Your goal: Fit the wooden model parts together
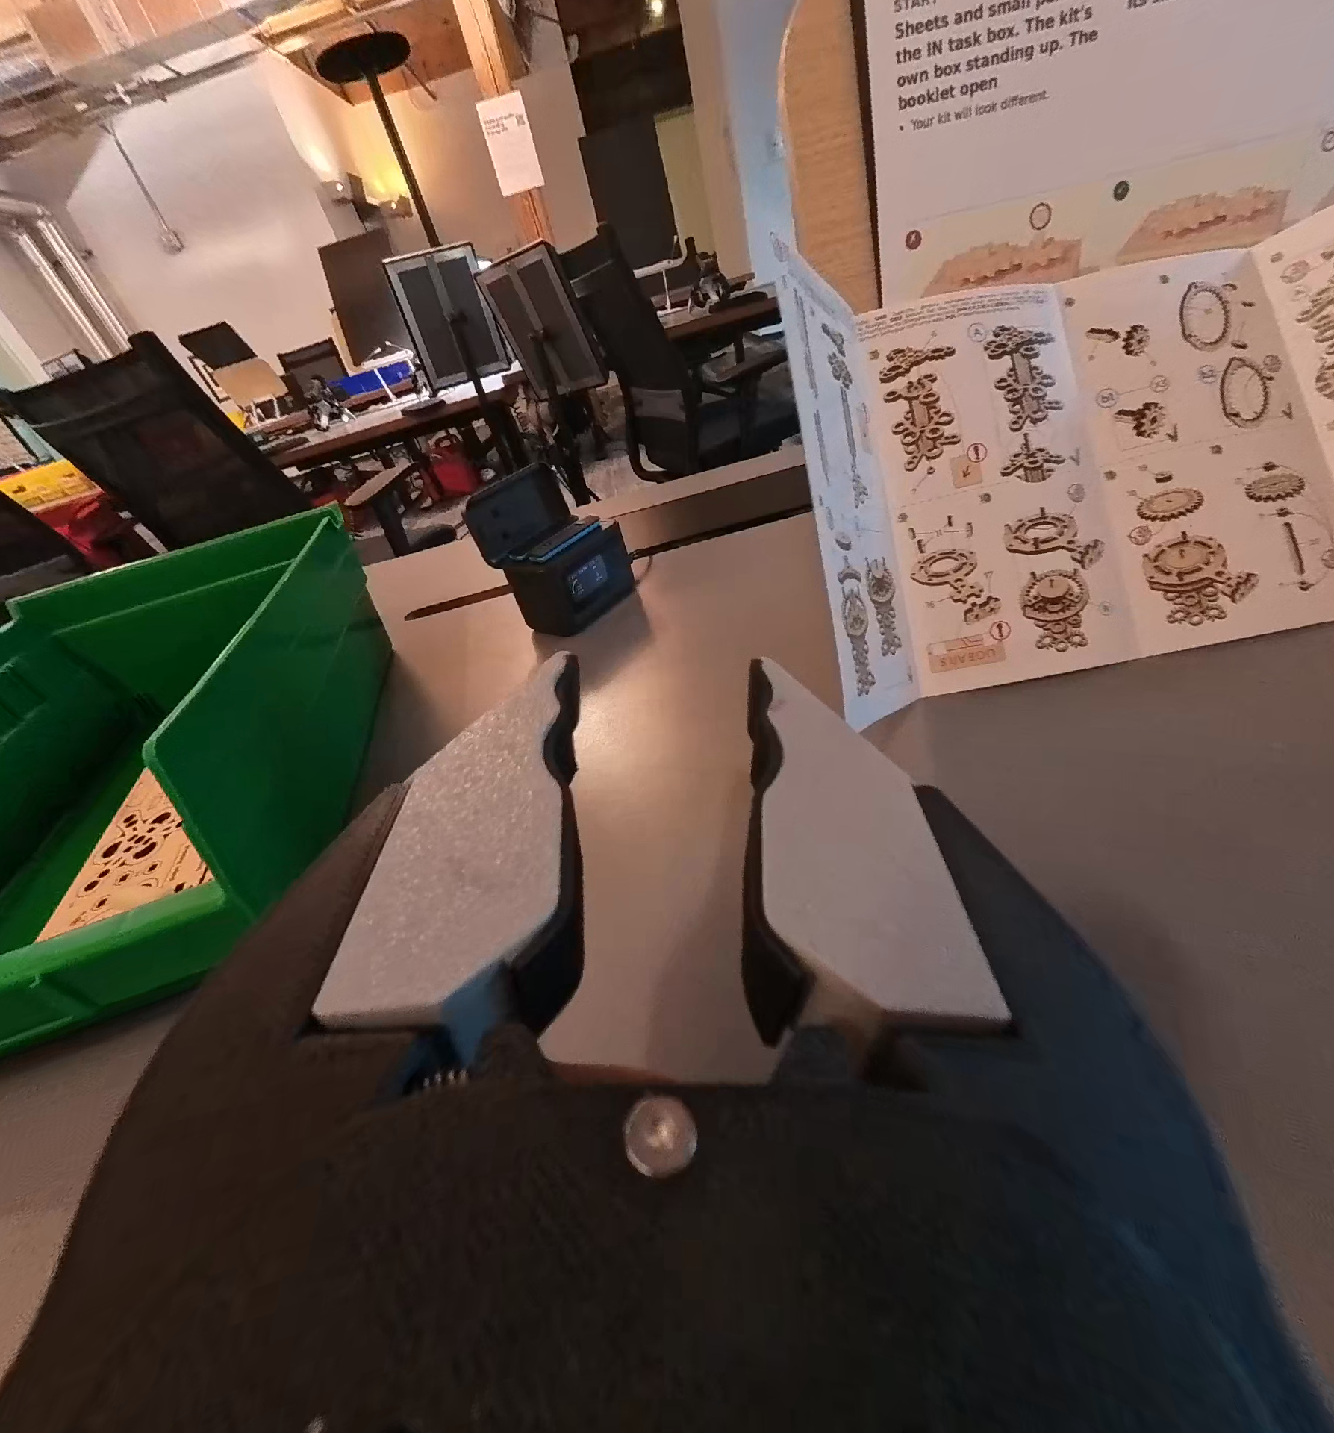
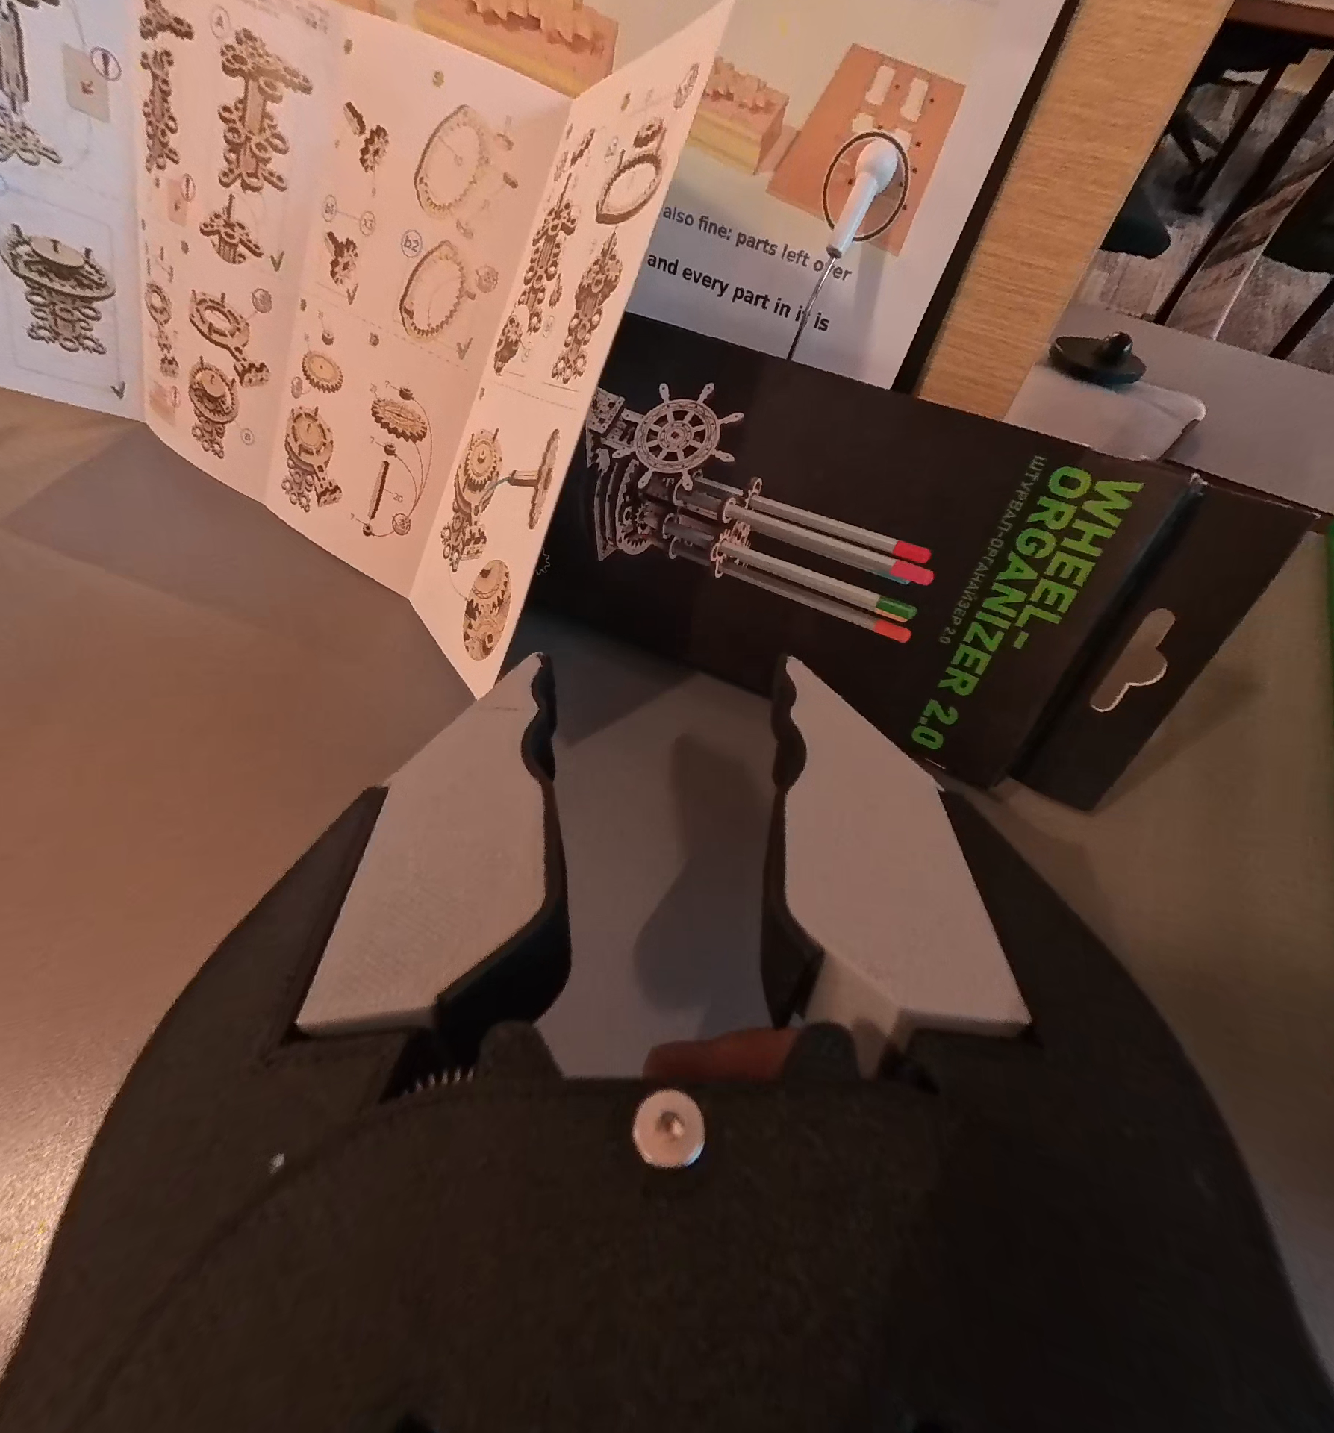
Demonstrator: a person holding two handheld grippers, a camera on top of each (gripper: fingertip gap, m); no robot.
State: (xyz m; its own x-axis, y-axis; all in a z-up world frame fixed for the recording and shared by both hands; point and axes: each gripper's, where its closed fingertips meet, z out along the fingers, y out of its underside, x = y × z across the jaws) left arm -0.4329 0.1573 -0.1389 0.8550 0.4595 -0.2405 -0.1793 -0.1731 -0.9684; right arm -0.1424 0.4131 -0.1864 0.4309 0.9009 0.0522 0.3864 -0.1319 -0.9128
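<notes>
Both sets of jaws released and empty: left gripper (image 1: 660,717) and right gripper (image 2: 660,709) over bare table (image 1: 1113,853). Wooden sheet (image 1: 132,861) flat in green bin (image 1: 260,737), lower left of left wrist view. Probably thin, light, stiff, snappable; best pinched at solid border, not fretwork.

The left gripper (image 1: 662,690) has a broad black textured body with 2 flat grey fingers (image 1: 485,837) edged in black wavy pads. A round silver screw (image 1: 660,1146) sits on the body just below the finger roots, with a small coiled spring beside it. The right gripper (image 2: 662,686) matches: black body, 2 grey fingers (image 2: 462,868), silver screw (image 2: 669,1127).
</notes>
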